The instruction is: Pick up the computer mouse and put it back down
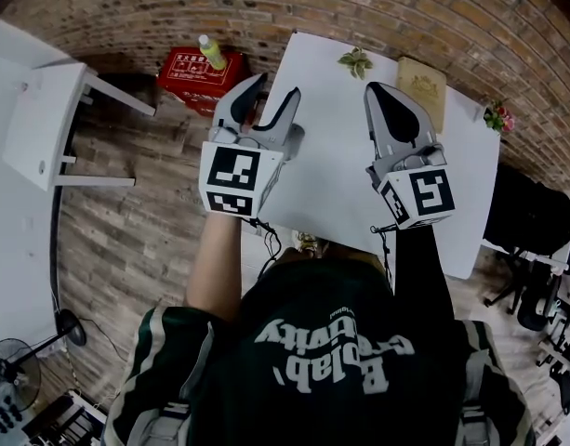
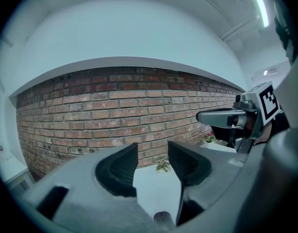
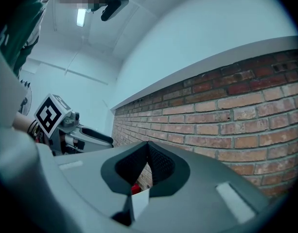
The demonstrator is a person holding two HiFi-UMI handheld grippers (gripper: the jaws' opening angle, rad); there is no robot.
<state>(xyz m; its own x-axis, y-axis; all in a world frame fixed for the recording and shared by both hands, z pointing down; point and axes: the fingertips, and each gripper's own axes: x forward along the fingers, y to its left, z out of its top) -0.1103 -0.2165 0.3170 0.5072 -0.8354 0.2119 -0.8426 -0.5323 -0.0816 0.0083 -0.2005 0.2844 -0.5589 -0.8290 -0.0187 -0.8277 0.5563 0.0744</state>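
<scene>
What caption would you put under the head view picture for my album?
Seen from above, a person holds the open left gripper and the shut right gripper at a white table.

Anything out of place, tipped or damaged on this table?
Nothing looks tipped, spilled or damaged. The small plant, tan box and flowers sit along the far edge of the white table. One oddity: no computer mouse shows plainly; the left hand-held gripper may hide it.

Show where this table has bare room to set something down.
The white table is bare in its middle, between left gripper and right gripper, and right of the right gripper. Its far edge is crowded: small plant, tan box, flowers.
</scene>
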